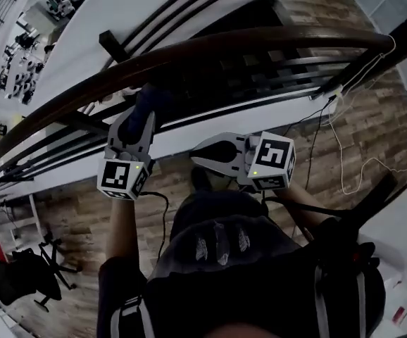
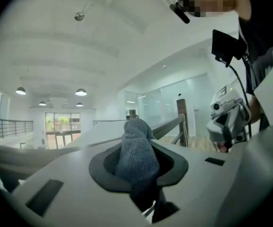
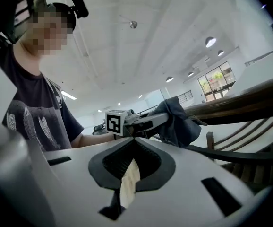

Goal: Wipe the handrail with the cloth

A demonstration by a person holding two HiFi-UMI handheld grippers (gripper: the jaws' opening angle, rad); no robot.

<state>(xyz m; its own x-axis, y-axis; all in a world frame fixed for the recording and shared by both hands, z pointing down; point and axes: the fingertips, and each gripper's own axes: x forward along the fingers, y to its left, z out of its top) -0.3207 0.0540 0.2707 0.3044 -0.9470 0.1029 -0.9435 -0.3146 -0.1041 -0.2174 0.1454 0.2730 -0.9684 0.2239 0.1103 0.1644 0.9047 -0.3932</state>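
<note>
Nearest the head camera is the person's dark-clad torso (image 1: 260, 287), with both arms reaching forward over a wood-plank floor (image 1: 372, 132). The right gripper (image 1: 205, 155) lies level just ahead of the body and points toward the left one. In its own view the two dark pads meet at their tips, with only a pale sliver of floor showing lower down and nothing caught between them. It hangs clear of the railing. Beside it and a little further out, the left gripper (image 1: 139, 122) points up at the rail, pinched tight on the cloth (image 2: 136, 155), a grey-blue knit bunched between the pads and standing up above them. The free part of the cloth is pressed against the underside and near face of the handrail (image 1: 260, 41), a dark brown curved bar running from lower left to upper right above thinner dark rails. A thin white cable (image 1: 344, 146) trails across the floor to the right. Beyond the railing a lower level shows, with a black office chair (image 1: 27, 273) at the left.
</note>
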